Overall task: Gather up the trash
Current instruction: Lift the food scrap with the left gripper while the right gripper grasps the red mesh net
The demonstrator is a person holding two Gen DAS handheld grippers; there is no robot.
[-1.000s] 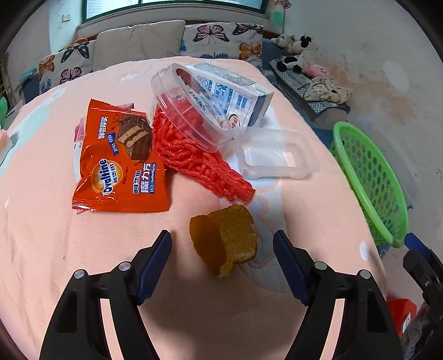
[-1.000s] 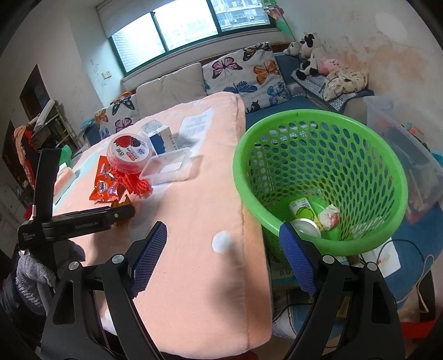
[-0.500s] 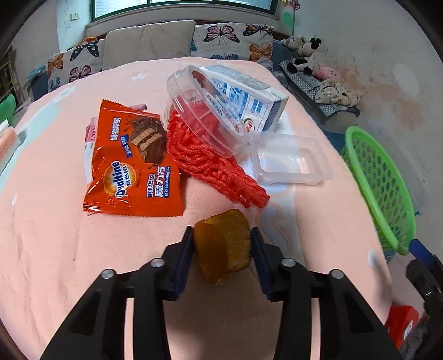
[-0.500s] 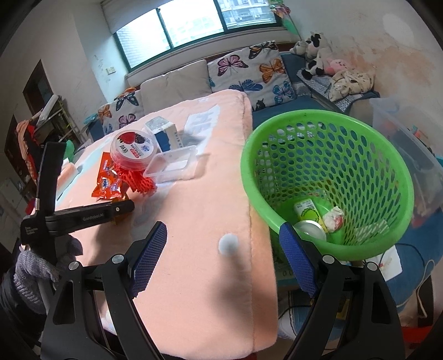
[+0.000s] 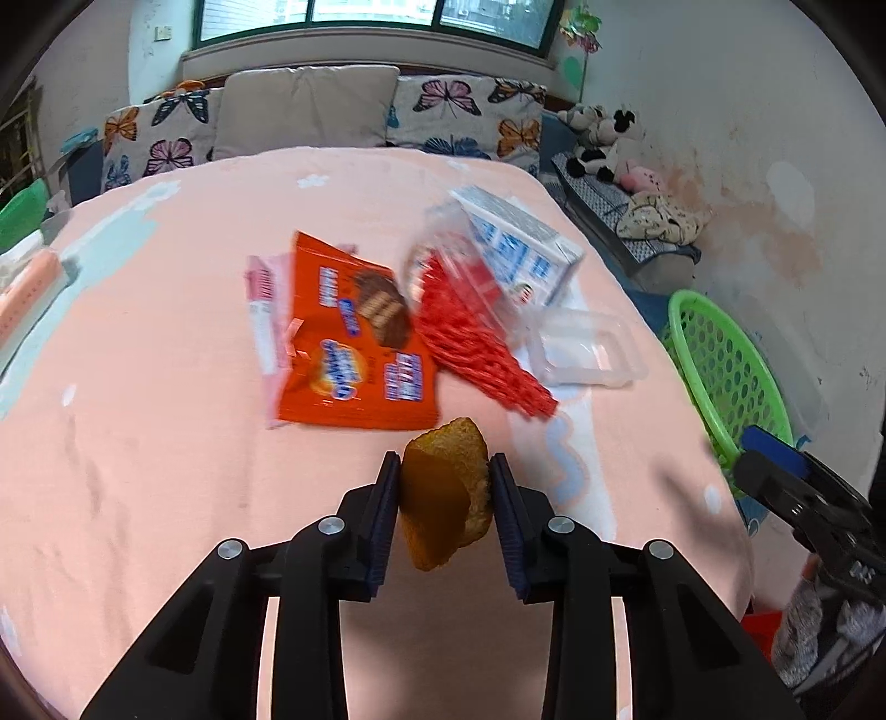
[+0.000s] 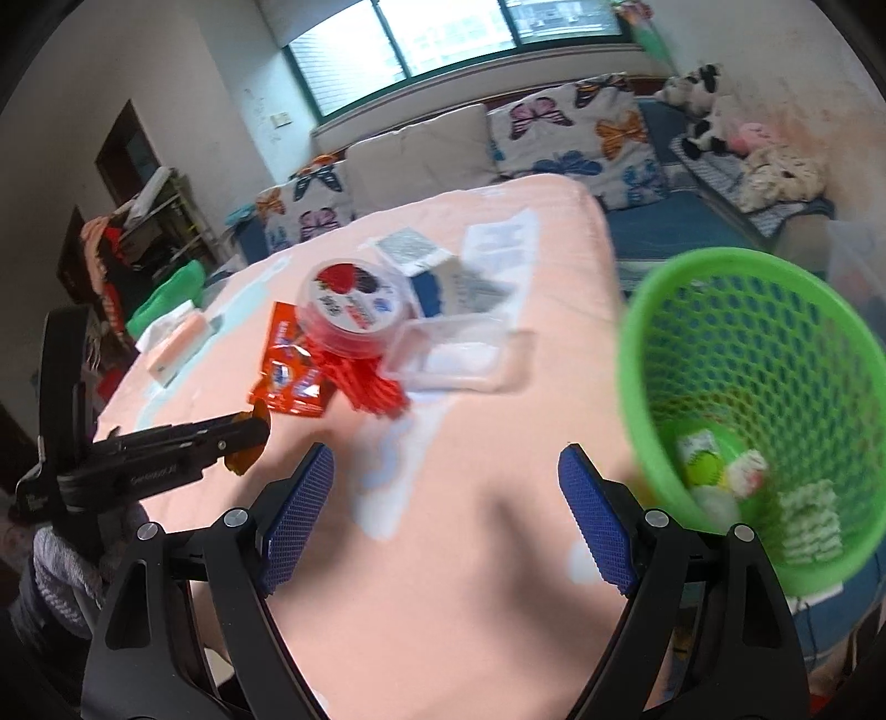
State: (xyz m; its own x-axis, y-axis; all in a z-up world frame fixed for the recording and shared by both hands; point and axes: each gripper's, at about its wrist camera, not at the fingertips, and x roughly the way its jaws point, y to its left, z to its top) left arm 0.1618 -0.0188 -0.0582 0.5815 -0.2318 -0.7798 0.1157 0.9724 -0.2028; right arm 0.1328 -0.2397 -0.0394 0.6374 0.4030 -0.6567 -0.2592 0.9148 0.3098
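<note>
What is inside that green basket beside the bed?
The green basket already holds some trash: a small green-and-white carton, a crumpled white wrapper and white paper pieces. The picture is blurred, and the near wall hides part of the bottom.

Daylit window (image 5: 376, 16) above butterfly cushions (image 5: 459, 113) — stained white wall (image 5: 775, 183) (plush toys (image 5: 601, 141) below).

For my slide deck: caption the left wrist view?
Left tool grips an orange peel above the pink blanket.
</note>
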